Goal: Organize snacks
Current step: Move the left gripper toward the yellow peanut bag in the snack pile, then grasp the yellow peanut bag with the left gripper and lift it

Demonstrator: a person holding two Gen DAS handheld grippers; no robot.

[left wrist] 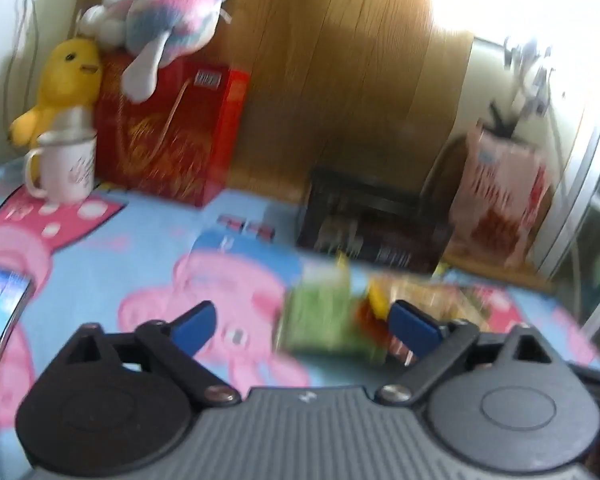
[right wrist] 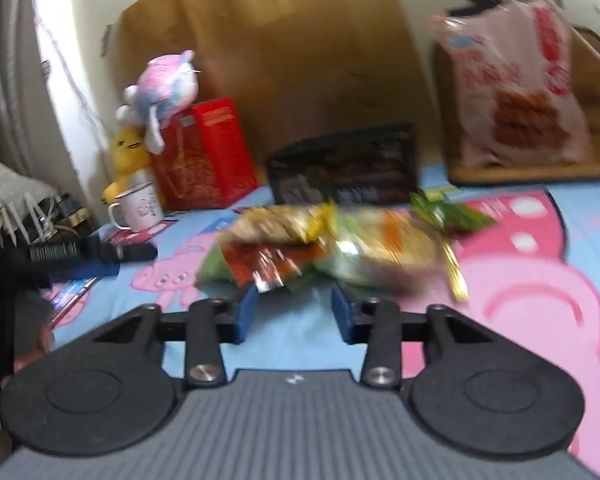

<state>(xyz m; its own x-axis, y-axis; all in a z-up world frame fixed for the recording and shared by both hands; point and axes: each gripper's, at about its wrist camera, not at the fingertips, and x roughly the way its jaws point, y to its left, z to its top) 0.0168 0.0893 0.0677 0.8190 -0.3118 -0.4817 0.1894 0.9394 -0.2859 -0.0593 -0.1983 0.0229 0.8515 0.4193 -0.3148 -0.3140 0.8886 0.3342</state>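
- Your left claw is spread wide with nothing between its blue pads; it sits low in the left wrist view over the cartoon-pig cloth covering the tabletop.
- Your right claw is partly open and holds nothing; bare blue cloth shows in the gap.
- The snack packets lie in a loose overlapping heap at the centre of the right wrist view, just beyond the right claw's tips; motion blur hides the print, so you can tell only green, red and yellow-orange wrappers.
- In the left wrist view a green packet lies right of centre, near the right-hand pad; whether it touches the pad cannot be told.
- A black basket stands behind the heap, and a large pink bag stands upright at upper right.
- At upper left of the left wrist view you have a red box with a pink-and-blue plush on top, a yellow plush beside it and a white mug in front.
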